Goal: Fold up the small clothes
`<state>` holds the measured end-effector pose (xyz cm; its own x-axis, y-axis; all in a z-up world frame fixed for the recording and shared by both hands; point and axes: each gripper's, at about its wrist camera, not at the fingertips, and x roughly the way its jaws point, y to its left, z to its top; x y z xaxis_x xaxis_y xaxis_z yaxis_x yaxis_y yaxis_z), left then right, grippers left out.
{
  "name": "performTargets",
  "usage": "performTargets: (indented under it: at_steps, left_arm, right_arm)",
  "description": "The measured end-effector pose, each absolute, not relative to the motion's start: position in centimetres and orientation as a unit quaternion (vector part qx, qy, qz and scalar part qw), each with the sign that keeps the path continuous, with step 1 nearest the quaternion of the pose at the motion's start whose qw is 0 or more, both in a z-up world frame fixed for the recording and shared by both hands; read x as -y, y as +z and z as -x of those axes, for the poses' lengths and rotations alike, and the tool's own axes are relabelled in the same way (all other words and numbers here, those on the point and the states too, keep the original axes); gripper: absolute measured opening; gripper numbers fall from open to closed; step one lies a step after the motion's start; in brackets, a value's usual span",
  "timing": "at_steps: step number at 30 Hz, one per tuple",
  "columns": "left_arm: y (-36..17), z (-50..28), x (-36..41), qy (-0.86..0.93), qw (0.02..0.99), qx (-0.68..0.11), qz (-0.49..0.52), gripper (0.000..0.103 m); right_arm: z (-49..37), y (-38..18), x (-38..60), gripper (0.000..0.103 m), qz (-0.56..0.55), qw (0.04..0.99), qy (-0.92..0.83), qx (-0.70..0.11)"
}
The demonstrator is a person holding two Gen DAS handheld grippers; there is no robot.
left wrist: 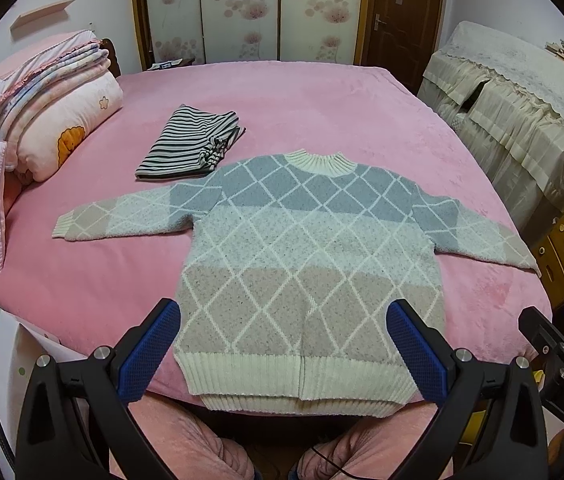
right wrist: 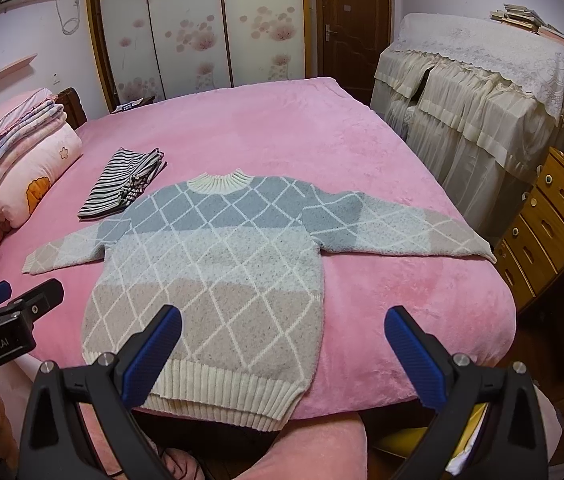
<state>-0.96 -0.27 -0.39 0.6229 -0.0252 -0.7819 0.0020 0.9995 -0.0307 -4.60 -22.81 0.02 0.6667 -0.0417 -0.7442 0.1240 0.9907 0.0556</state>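
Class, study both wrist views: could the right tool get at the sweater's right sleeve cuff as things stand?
Probably yes. The right tool is open and holds nothing, and the sweater lies flat on the pink bed. Its right sleeve cuff lies uncovered near the bed edge.

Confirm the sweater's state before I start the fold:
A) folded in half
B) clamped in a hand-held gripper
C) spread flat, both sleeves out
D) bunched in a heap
C: the sweater lies flat on the pink bed with both sleeves out to the sides, and the left hand-held gripper and right hand-held gripper are open and hold nothing.
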Motion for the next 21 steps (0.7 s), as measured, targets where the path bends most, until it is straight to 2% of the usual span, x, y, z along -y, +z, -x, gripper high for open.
performTargets:
  at_steps: [21]
  left_arm:
    - [-0.64,0.76,0.36,-0.009,0.899,-0.439,0.014,0.102]
  right_arm:
    - [4.01,-0.19,23.65,0.102,-0.058,0.905,-0.044,-0.419]
